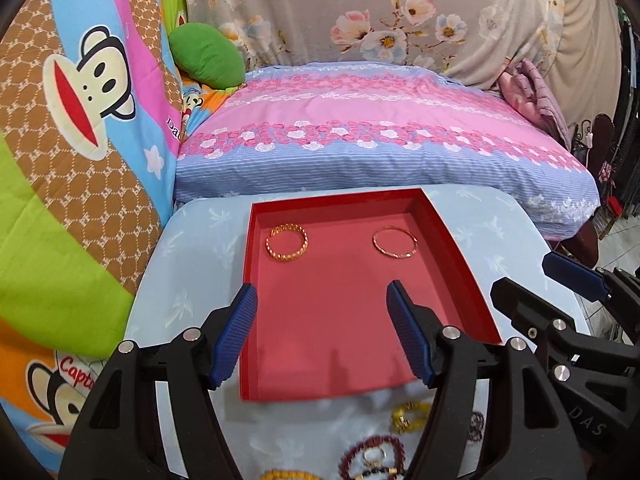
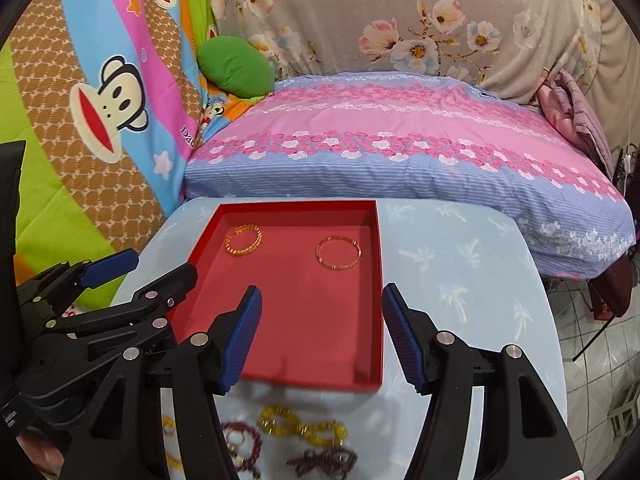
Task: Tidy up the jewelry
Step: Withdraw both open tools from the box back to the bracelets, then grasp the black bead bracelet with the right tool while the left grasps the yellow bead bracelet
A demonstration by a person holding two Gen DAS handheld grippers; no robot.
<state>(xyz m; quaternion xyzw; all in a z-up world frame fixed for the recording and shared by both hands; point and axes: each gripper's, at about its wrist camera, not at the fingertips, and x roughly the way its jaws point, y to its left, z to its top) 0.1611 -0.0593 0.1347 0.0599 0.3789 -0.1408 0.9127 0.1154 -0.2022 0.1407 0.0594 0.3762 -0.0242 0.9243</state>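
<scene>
A red tray (image 1: 456,240) (image 2: 378,280) sits on a light blue table. In it lie a chunky gold bracelet (image 1: 287,243) (image 2: 243,240) at the far left and a thin gold bangle (image 1: 395,242) (image 2: 338,253) at the far right. Loose jewelry lies on the table in front of the tray: yellow bead bracelets (image 2: 300,426) (image 1: 408,416) and dark red bead bracelets (image 2: 244,448) (image 1: 372,456). My left gripper (image 1: 322,332) is open and empty above the tray's near part. My right gripper (image 2: 320,336) is open and empty above the tray's near right edge. Each gripper shows in the other's view.
The table (image 2: 460,280) stands against a bed with a pink and blue floral cover (image 1: 360,120). A cartoon monkey blanket (image 1: 80,100) and a green pillow (image 1: 208,56) lie at the left. Tiled floor (image 2: 608,360) shows at the right.
</scene>
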